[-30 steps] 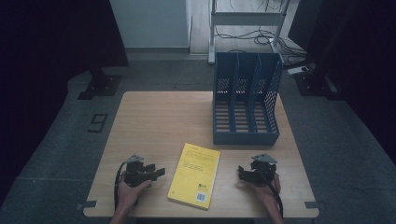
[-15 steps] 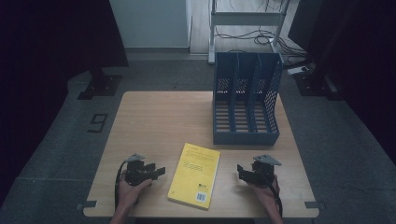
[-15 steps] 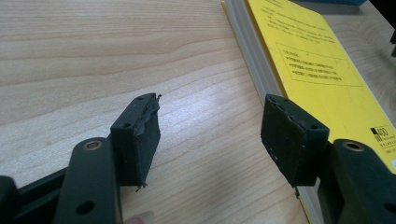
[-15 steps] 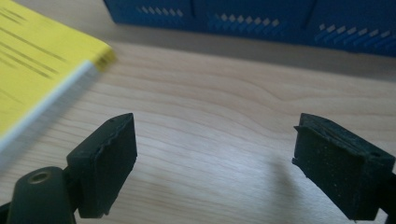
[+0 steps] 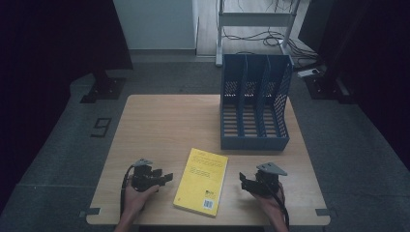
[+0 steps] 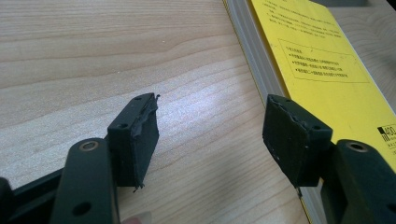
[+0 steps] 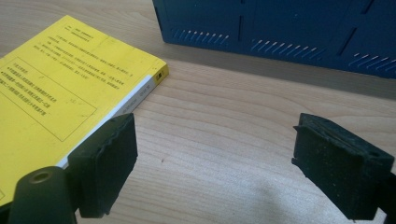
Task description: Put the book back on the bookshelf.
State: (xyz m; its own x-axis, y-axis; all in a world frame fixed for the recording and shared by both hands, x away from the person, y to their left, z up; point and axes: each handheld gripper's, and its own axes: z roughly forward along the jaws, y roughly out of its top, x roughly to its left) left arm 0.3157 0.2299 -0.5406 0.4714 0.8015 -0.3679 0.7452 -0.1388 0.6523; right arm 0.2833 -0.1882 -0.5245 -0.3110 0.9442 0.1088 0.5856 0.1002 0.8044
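High view has the yellow paperback book (image 5: 201, 181) lying flat near the front edge of the surface (image 5: 164, 121), about midway between the two tools, with the blue three-slot file rack (image 5: 254, 108) standing toward the back right corner. Left tool (image 5: 166, 177) sits just left of the book, right tool (image 5: 243, 181) just right of it, neither touching it. Both stand apart with nothing between the jaws; the right one has just eased in a little but is still wide.

Handling guess: it's a thin softcover, so light and a bit floppy, and the glossy cover probably slides on the wood. Lying flat there's nothing to pinch from above, so I'd go for a long edge, maybe tip it up first.

Left gripper view gives you the page block (image 6: 254, 51) side-on, so you can judge the thickness. Right gripper view shows the spine corner (image 7: 156, 77) and the rack's low front wall (image 7: 280, 32) close behind it.
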